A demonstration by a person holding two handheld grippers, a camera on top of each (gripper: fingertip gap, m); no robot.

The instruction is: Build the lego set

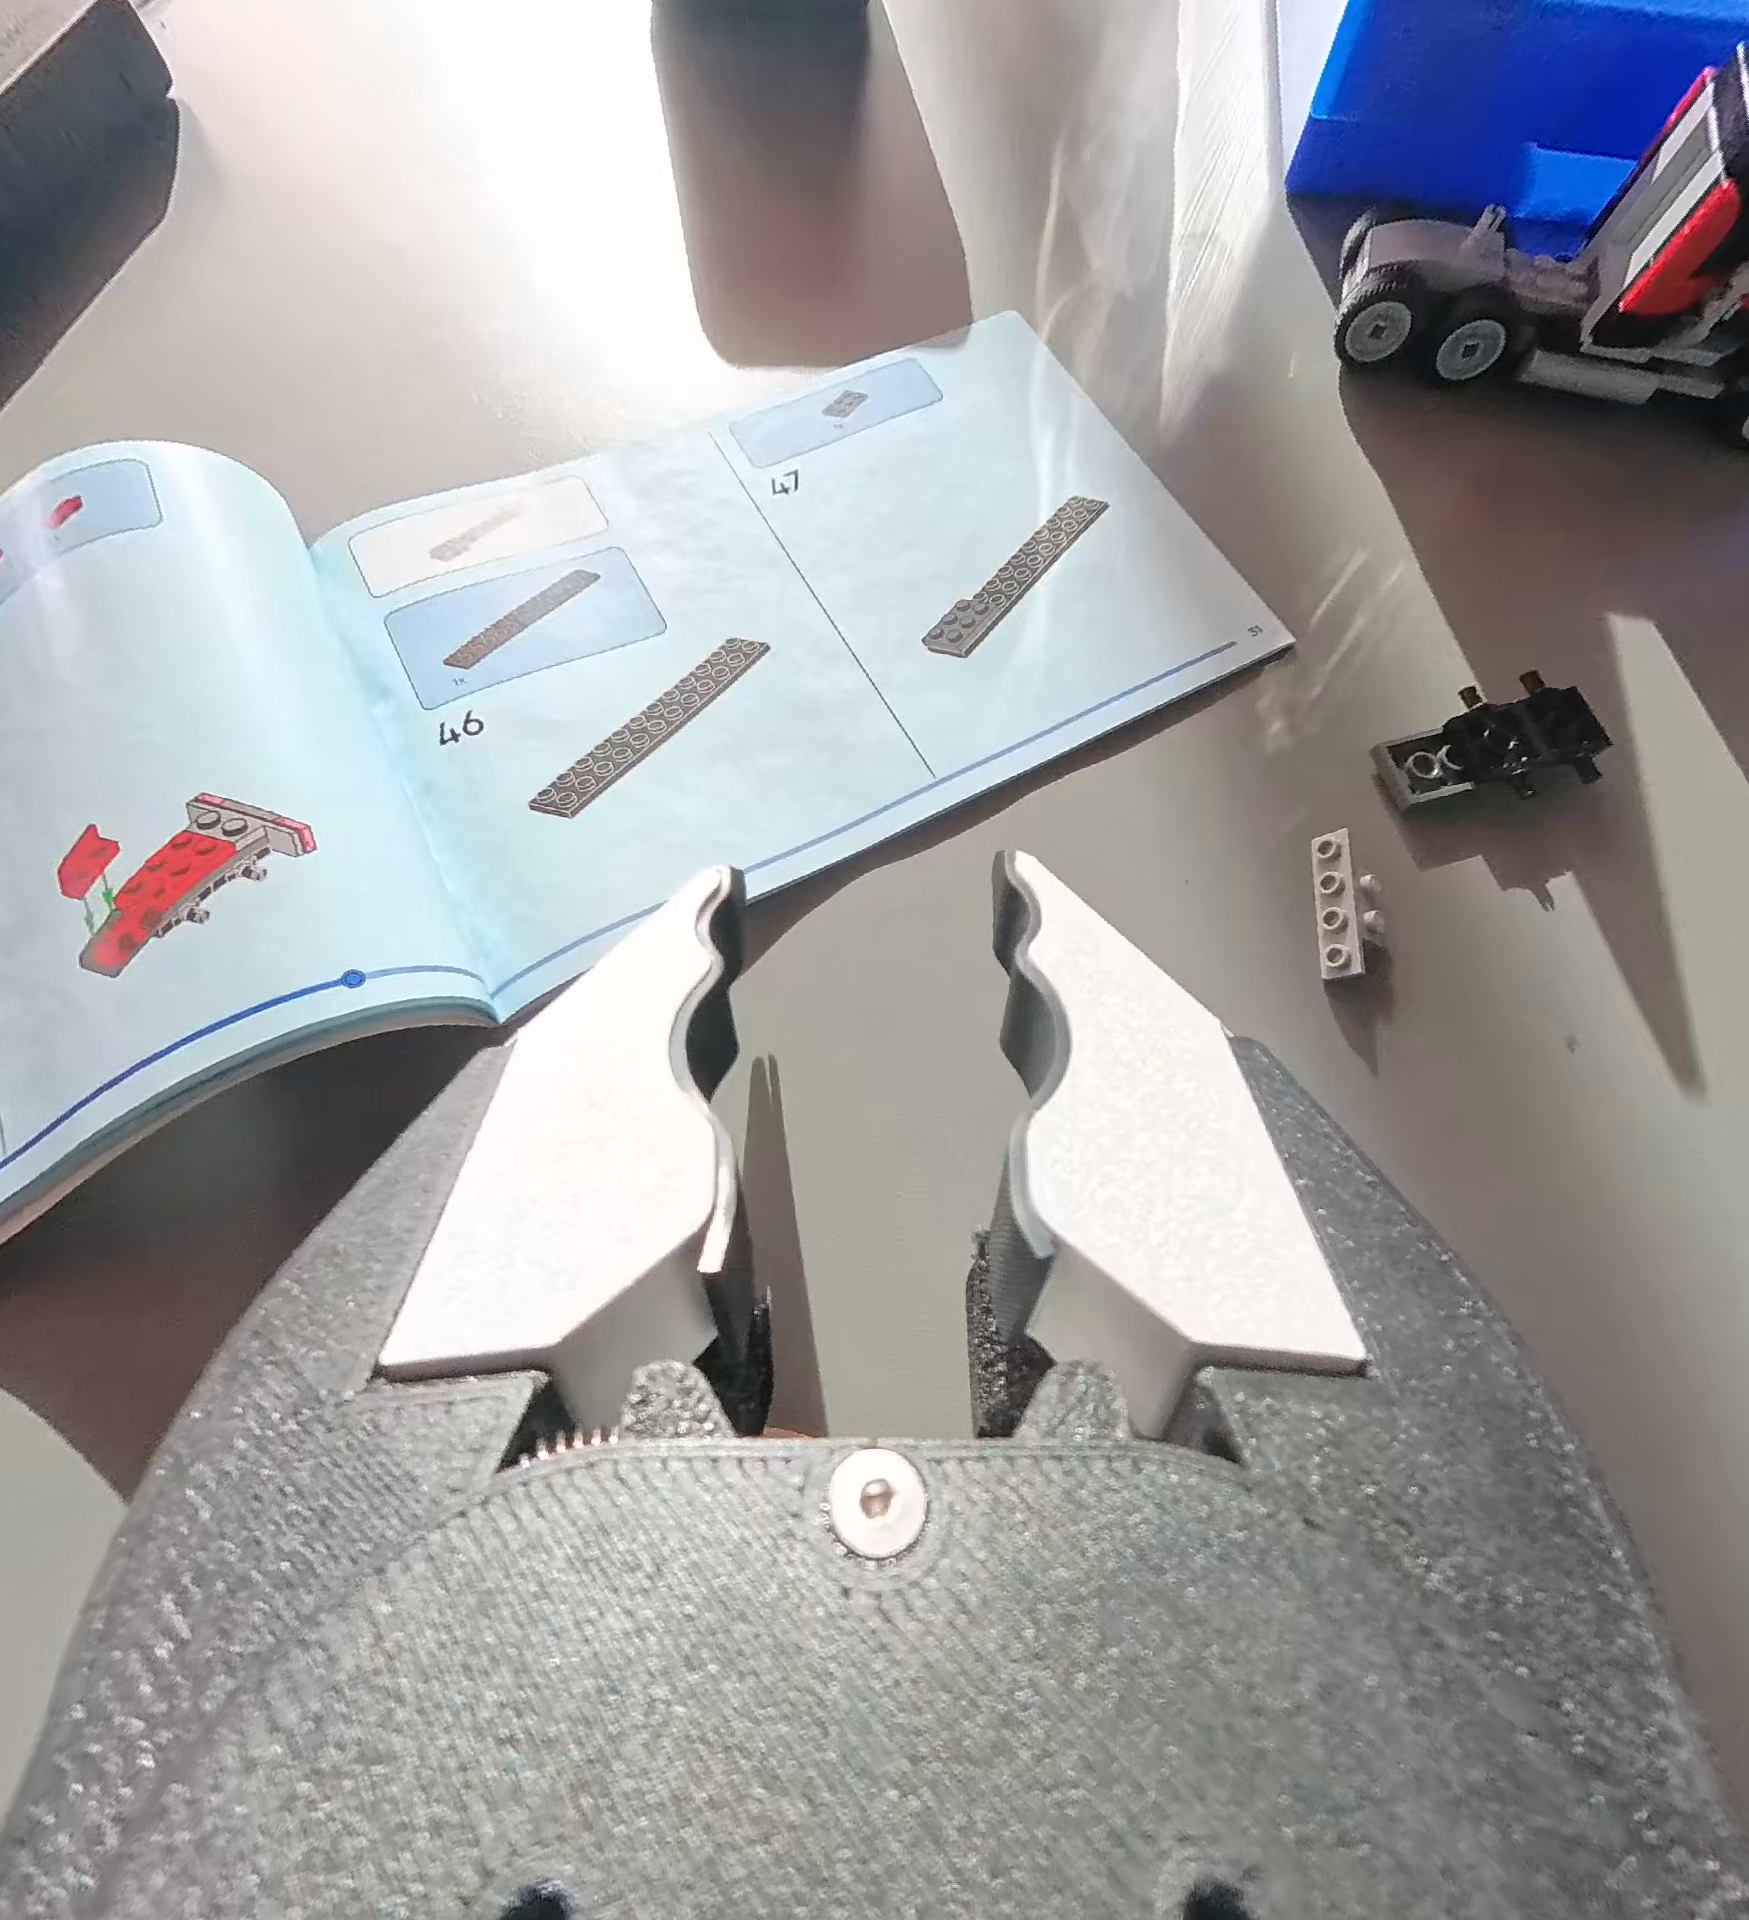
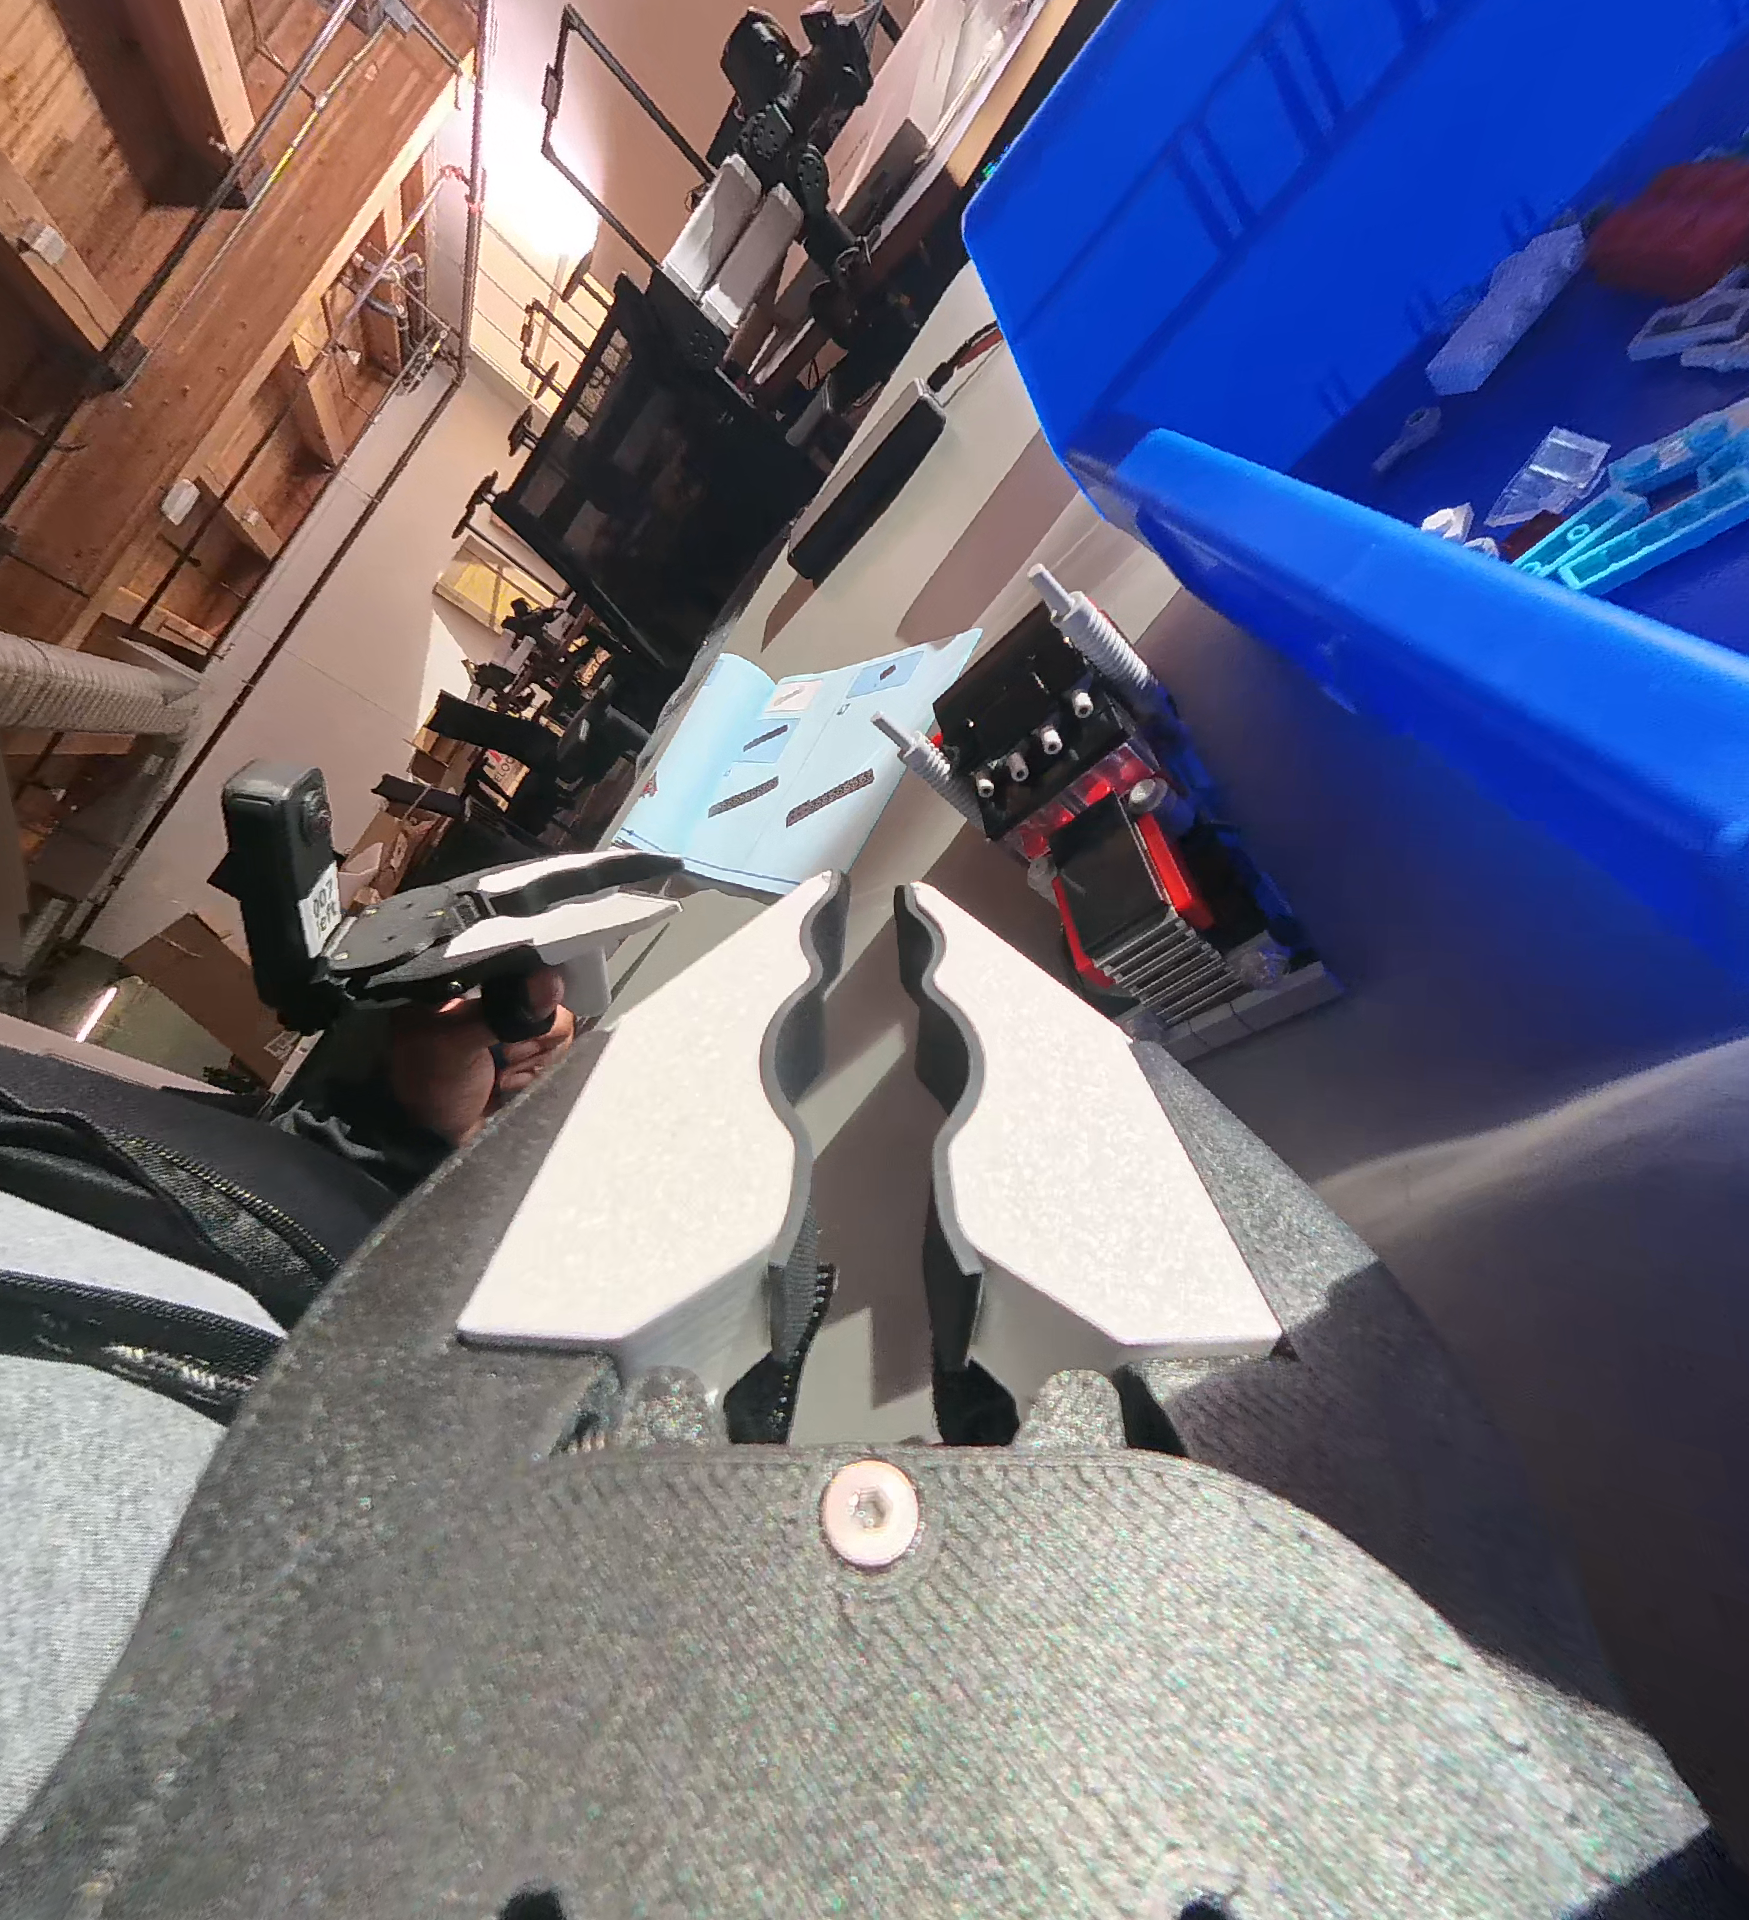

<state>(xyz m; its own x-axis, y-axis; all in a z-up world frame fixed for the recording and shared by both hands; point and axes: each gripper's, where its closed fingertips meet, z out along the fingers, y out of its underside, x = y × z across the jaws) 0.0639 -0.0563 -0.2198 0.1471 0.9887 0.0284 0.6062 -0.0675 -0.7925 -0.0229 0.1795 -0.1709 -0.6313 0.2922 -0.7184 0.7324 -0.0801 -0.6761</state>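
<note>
My left gripper (image 1: 870, 878) is open and empty, hovering over the table just in front of the open instruction booklet (image 1: 558, 665). A small light grey brick (image 1: 1342, 904) and a small black and grey assembly (image 1: 1493, 750) lie to its right, apart from the fingers. The partly built red, black and grey truck (image 1: 1618, 270) stands at the far right. My right gripper (image 2: 870, 888) is narrowly open and empty, low over the table and pointing toward the truck (image 2: 1109, 862) and booklet (image 2: 808, 769). The left gripper (image 2: 664, 891) shows there at the left.
A blue bin (image 2: 1421, 665) holding several loose pieces (image 2: 1670, 509) stands behind the truck at the right; it also shows in the left wrist view (image 1: 1493, 94). A dark box (image 1: 28, 197) lies at the far left. A person's hand (image 2: 496, 1049) holds the left gripper. The left gripper's tips are roughly 25 cm from the right gripper's. From my left tips it is roughly 7 cm to the small light grey brick (image 1: 1342, 904); from my right, 20 cm.
</note>
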